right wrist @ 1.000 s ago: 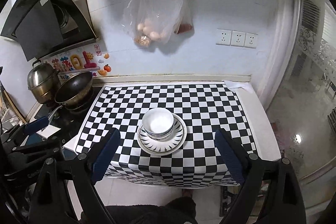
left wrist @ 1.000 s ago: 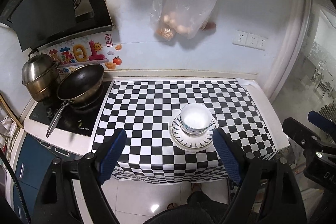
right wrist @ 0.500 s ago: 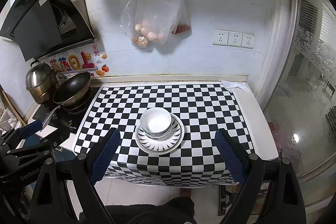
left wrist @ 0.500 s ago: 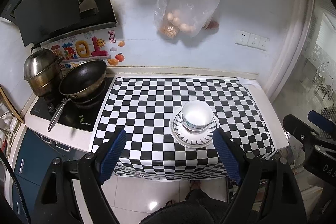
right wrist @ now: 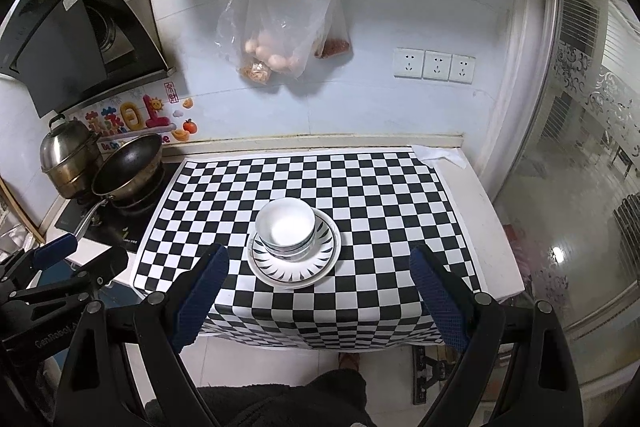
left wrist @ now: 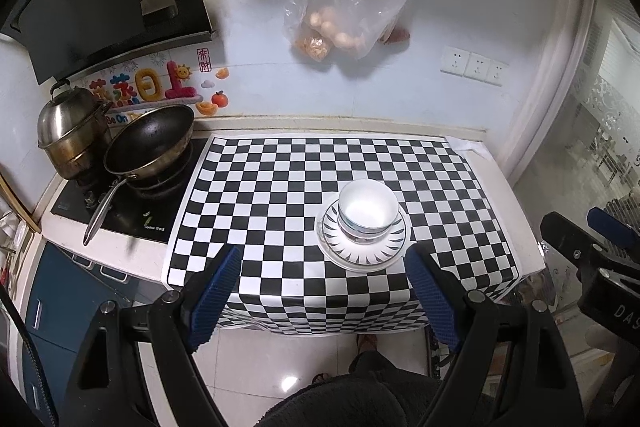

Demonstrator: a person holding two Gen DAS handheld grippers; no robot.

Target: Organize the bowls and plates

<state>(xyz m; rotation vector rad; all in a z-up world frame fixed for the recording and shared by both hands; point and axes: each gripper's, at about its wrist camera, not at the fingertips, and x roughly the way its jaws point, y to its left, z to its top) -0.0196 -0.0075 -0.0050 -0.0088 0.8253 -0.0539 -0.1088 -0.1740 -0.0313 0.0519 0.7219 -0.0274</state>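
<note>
1. The left gripper [left wrist: 322, 291] is spread wide, released, holding and touching nothing.
2. The right gripper [right wrist: 320, 289] is likewise spread wide and empty, clear of the dishes.
3. The bowls [right wrist: 285, 229] sit stacked on the plates [right wrist: 294, 267], upright.
4. This stack stands on the checkered mat [right wrist: 360, 187], near its 6 o'clock edge.
5. A pan [right wrist: 127, 165] rests at 9 o'clock from the stack, well apart.

I am looking at a counter [left wrist: 505, 195] carrying a black-and-white checkered mat [left wrist: 280, 187] that is hanging over its front edge. A patterned plate [left wrist: 362, 253] is sitting directly on the mat, and a black cooktop [left wrist: 120, 215] is lying left of it.
</note>
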